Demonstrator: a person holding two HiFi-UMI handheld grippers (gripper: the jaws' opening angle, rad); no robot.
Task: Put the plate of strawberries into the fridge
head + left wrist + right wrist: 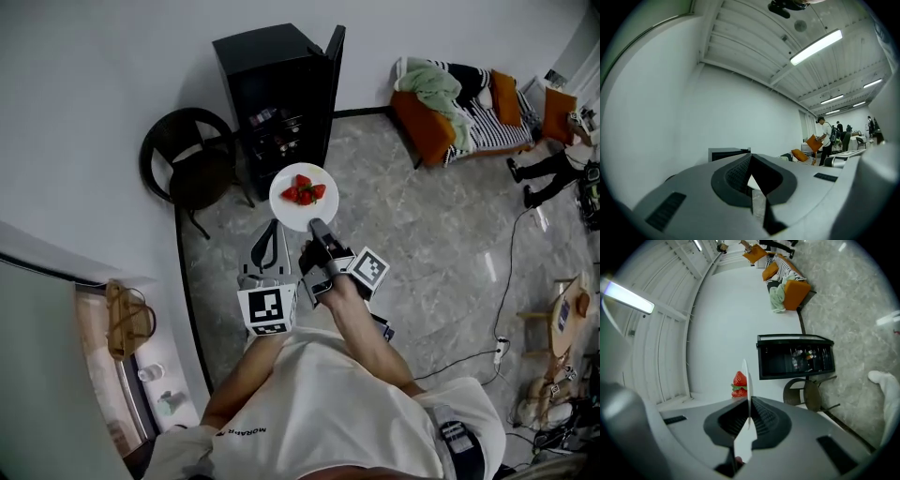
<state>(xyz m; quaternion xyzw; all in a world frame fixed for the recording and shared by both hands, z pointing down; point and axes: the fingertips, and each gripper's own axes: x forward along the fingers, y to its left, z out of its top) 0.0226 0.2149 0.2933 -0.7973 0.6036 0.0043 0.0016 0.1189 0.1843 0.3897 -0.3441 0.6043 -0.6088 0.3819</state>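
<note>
- the white plate (pixel 284 209) with its strawberries (pixel 304 192) is up in the air above the floor (pixel 422 234), just in front of the fridge (pixel 272 84) and outside it.
- in the right gripper view the plate (pixel 746 378) shows edge-on, with the strawberries (pixel 739 383) on its left face.
- your right gripper (pixel 317 225) has the plate by its near rim. in its own view the right gripper (pixel 747 416) has its fingers closed on that thin white edge.
- your left gripper (pixel 271 227) sits just beside the plate's near left edge; you can't tell from here whether it touches.
- in its own view the left gripper (pixel 751 161) has its fingers together at the tips with nothing clamped between them.
- the black fridge (pixel 794 357) stands against the white wall, its door (pixel 333 66) swung open to the right and items showing on the shelves.
- a dark round chair (pixel 187 164) stands just left of the fridge.
- an orange sofa (pixel 441 117) with a green cloth and a striped cover sits well apart to the right.
</note>
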